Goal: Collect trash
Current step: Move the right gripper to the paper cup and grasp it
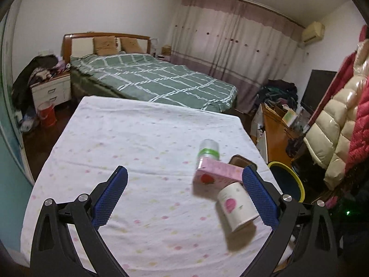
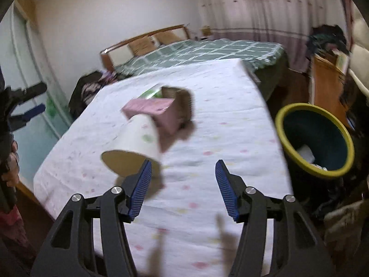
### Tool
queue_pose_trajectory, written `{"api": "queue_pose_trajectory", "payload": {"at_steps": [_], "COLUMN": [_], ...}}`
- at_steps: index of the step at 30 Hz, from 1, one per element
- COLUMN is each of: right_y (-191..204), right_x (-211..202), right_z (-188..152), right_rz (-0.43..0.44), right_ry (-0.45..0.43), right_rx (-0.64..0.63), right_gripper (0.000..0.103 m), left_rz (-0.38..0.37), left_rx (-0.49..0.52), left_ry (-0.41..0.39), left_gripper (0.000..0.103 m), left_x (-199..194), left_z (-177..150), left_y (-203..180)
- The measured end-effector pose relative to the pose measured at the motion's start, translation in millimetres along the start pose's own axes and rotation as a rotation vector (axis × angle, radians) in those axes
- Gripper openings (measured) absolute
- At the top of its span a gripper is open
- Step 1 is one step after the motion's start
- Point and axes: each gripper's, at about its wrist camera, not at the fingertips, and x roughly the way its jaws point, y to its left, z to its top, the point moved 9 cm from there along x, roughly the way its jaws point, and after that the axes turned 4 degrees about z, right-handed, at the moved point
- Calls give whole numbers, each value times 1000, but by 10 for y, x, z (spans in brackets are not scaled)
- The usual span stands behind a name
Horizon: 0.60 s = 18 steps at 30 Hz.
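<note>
Trash lies in a small heap on the table: a white paper cup (image 1: 237, 205) on its side, a pink carton (image 1: 218, 177), a clear bottle with a green label (image 1: 208, 150) and a brown box (image 1: 239, 161). My left gripper (image 1: 184, 173) stands wide open above the cloth, with the cup close beside its right finger and nothing pressed. In the right wrist view the cup (image 2: 136, 143), the carton (image 2: 156, 110) and the brown box (image 2: 182, 101) lie just beyond my right gripper (image 2: 183, 165). It is open and holds nothing, and its left fingertip overlaps the cup's rim.
A dark bin with a yellow rim (image 2: 316, 138) stands off the table's right side, with some scraps inside. The table (image 1: 138, 138) wears a white dotted cloth. Beyond it are a green bed (image 1: 150, 78), a wooden desk (image 1: 274, 133) and hanging coats (image 1: 341, 120). A hand (image 2: 11, 161) is at the left edge.
</note>
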Motion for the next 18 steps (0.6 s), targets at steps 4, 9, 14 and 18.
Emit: {"api": "queue_pose_trajectory", "payload": {"at_steps": [4,9,14,18], "right_y": [195,294,314,297], "right_x": [247,407,525,503], "right_z": [-26,40,116,121], "right_rz": [6,14,38,54], "right_ry": [47,44,54,58], "right_rx": [-30,-61,-45,-36], "right_gripper": [55,55,32,3], "left_rz": [1,-15,-20,-24], "left_rx": [-4,1,21,25], "left_ry": [4,19,33,44], "left_gripper": [98,98,98,98], "left_x": [0,70,130,171], "left_z": [-80,-133,-179,-199], "left_y": [86,-17,-103,-129]}}
